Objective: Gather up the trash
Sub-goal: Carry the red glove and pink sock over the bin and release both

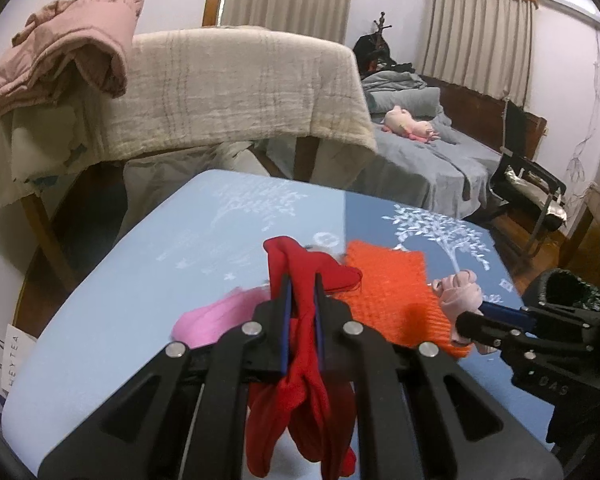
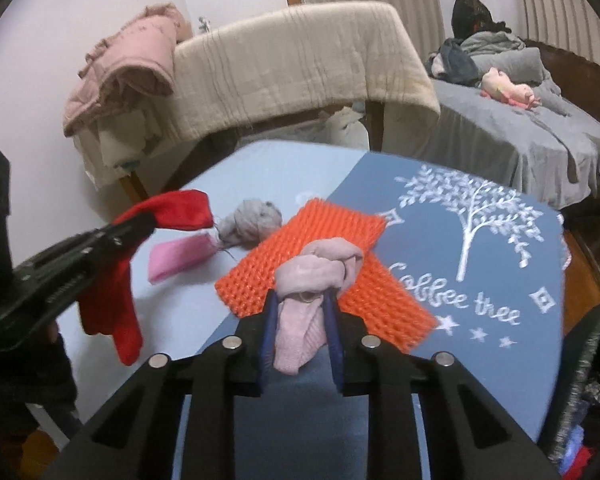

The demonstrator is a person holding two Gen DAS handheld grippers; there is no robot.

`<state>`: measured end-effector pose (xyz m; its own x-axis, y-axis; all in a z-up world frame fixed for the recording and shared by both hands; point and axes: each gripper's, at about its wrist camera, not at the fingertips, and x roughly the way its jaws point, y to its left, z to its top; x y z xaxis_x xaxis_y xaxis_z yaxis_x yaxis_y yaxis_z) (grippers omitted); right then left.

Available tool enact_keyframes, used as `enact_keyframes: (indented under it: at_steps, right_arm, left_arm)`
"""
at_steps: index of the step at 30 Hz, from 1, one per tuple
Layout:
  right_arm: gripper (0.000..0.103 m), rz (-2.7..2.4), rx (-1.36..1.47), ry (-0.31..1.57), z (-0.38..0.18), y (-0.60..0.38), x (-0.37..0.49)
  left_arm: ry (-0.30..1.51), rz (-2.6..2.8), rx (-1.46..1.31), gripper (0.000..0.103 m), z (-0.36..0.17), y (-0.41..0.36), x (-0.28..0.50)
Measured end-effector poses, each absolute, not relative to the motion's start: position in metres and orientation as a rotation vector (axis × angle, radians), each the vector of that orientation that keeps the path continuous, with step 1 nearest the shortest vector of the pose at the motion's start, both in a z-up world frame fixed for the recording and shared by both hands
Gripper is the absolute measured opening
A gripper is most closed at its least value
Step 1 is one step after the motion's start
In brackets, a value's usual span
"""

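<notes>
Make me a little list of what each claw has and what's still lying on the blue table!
left claw: shut on red cloth, lifted, its ends hanging down
right claw: shut on pale pink cloth, bunched up above the orange mat
still on the table: orange ribbed mat, bright pink piece, grey balled cloth
table: blue cover with a white tree print
bin: black-lined bin at the table's right edge
</notes>
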<state>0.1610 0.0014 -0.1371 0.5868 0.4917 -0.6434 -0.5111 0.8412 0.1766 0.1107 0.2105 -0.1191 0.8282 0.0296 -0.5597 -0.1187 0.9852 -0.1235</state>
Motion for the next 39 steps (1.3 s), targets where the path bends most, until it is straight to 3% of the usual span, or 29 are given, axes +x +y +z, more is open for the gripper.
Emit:
enact_keyframes:
  at_steps: [18,39]
  right_arm:
    - [0.023,0.408,0.064,0.631,-0.079,-0.116,0.118]
    - [0.023,0.093,0.123,0.572,-0.065,-0.269,0.066]
  left_arm:
    - [0.564,-0.117,-0.126,0.009,-0.09,0.104,0.099]
    - [0.544,-0.414,-0.057,0.009,-0.077,-0.051,0.11]
